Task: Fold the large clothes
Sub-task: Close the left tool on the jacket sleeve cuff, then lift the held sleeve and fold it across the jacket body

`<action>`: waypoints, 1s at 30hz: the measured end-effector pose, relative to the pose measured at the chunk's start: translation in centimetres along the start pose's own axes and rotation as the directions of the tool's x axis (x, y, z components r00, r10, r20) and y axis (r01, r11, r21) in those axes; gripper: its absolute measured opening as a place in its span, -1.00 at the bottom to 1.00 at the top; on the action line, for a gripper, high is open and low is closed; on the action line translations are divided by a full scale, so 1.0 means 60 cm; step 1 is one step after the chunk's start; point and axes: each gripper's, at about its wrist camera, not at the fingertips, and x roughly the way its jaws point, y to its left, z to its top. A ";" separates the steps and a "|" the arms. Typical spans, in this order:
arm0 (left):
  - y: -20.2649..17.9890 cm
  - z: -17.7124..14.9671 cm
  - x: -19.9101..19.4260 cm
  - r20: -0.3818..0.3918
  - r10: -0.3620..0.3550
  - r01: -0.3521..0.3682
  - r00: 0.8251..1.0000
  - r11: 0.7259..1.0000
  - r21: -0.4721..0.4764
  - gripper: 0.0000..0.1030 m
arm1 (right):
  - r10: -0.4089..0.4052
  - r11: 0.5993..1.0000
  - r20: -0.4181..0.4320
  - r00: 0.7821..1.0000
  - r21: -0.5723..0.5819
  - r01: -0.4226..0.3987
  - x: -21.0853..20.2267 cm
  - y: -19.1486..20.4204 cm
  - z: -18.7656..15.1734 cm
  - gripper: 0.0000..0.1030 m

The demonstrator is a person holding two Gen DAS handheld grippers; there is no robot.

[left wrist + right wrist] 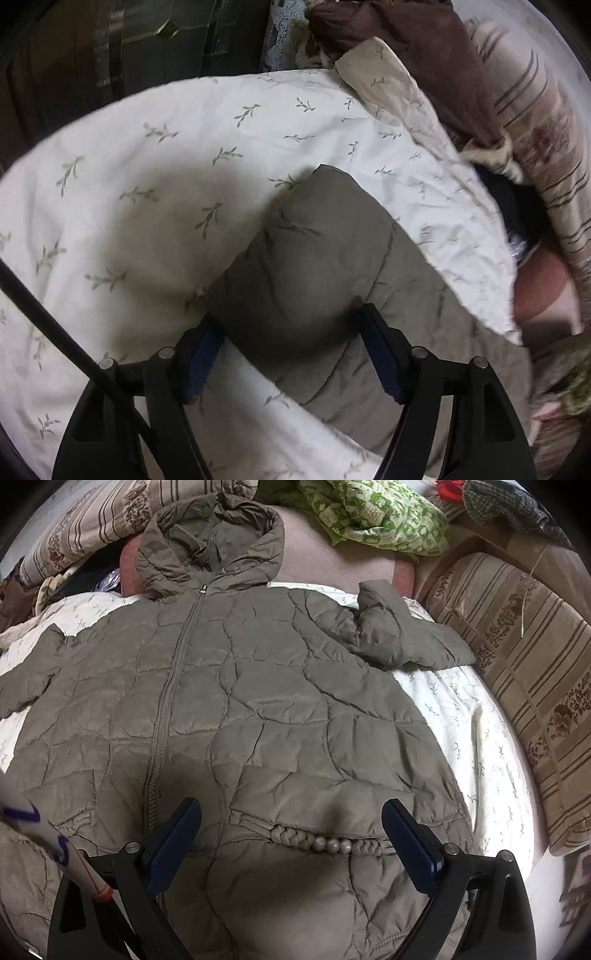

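Observation:
An olive quilted hooded jacket (pixel 258 686) lies zipped and face up on a white leaf-print sheet (pixel 461 720). Its hood (pixel 210 542) points away from me. One sleeve (pixel 399 635) is bent back on itself at the right; the other sleeve (pixel 29 675) stretches out to the left. My right gripper (pixel 291 806) hangs open just over the lower front, above a pocket edged with a braid and pearls (pixel 325 843). In the left wrist view, my left gripper (pixel 288 317) straddles the puffy left sleeve (pixel 306 266), its blue pads (pixel 380 354) pressing on both sides.
Striped floral bedding (pixel 517 664) runs along the right side, and a striped pillow (pixel 535 147) lies near the head end. A green patterned cloth (pixel 380 513) and a brown cloth (pixel 424 55) lie beyond the jacket. A black cord (pixel 55 325) crosses the lower left.

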 end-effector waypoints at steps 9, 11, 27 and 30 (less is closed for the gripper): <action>-0.061 -0.020 -0.110 0.070 -0.005 -0.002 0.998 0.995 0.096 -0.58 | 0.022 0.999 0.051 0.998 0.024 -0.023 -0.020 -0.033 -0.002 0.93; -0.087 -0.034 -0.157 0.098 -0.042 0.029 0.994 0.990 0.135 -0.59 | 0.037 0.998 0.059 0.998 0.052 -0.040 -0.026 -0.049 -0.004 0.93; -0.446 -0.364 -0.391 -0.103 -0.434 0.423 0.895 0.752 0.505 -0.61 | 0.148 0.961 0.135 0.980 0.213 -0.174 -0.094 -0.174 -0.057 0.94; -0.495 -0.444 -0.357 -0.183 -0.428 0.457 0.885 0.730 0.507 -0.61 | 0.162 0.954 0.131 0.978 0.233 -0.190 -0.096 -0.197 -0.065 0.94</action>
